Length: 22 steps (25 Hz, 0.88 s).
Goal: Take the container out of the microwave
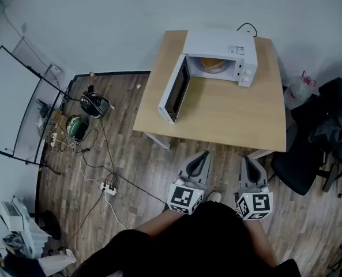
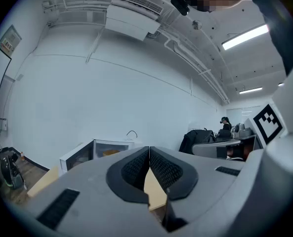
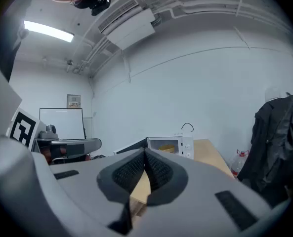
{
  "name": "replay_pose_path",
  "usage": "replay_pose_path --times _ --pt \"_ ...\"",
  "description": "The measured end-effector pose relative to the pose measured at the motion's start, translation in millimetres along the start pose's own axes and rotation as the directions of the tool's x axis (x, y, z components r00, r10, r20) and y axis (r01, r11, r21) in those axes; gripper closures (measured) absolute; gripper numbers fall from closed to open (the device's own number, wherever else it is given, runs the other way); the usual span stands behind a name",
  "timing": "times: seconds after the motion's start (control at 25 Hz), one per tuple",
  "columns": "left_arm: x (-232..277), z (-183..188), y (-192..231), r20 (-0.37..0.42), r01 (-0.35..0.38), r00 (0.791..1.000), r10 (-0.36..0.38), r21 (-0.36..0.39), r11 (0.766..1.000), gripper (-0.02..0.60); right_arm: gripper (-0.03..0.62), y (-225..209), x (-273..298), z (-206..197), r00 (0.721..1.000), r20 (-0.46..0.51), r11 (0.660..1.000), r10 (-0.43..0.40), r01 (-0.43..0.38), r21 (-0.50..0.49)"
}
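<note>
Microwave [image 1: 228, 49] door [image 1: 175, 91] stands open; table [image 1: 228, 117] before it bare.

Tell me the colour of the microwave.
White; the microwave shows best in the head view.

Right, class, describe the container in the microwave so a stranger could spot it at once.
Find the wooden table; a white microwave sits at its far edge, its door swung open. Inside is the container, the only yellowish, rounded thing in that white cavity.
</note>
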State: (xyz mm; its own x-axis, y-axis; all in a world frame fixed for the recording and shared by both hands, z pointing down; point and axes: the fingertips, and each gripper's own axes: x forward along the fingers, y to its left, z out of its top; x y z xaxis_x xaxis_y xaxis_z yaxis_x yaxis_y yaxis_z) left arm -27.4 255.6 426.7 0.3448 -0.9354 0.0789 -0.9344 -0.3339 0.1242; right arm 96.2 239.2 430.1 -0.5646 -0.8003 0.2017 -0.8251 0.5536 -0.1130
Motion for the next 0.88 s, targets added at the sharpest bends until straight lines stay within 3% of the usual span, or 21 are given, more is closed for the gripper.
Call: replay_pose_path --times 0.4,0.52,0.68,0.88 --pt "2.5 0.7 -8.6 0.020 -0.019 1.000 0.019 0.002 1.000 0.569 0.534 -14.2 -11.8 9.5 0.999 0.054 0.998 -0.004 0.007 -0.062" --pt "0.2 0.0 -7.2 0.024 -0.045 0.999 0.045 0.012 0.999 0.569 0.534 -25.3 -23.1 6.7 0.998 0.070 1.000 0.002 0.000 -0.015" --pt "4.1 -5.2 -8.9 0.007 -0.065 0.998 0.065 0.025 0.998 0.569 0.534 -43.8 -33.7 -0.7 0.997 0.071 0.997 -0.037 0.041 -0.058" --pt "9.7 -9.9 -18.5 -0.022 -0.030 0.999 0.031 0.047 0.998 0.569 0.534 -55.6 -43.2 -11.5 0.996 0.064 0.998 -0.060 0.060 -0.007"
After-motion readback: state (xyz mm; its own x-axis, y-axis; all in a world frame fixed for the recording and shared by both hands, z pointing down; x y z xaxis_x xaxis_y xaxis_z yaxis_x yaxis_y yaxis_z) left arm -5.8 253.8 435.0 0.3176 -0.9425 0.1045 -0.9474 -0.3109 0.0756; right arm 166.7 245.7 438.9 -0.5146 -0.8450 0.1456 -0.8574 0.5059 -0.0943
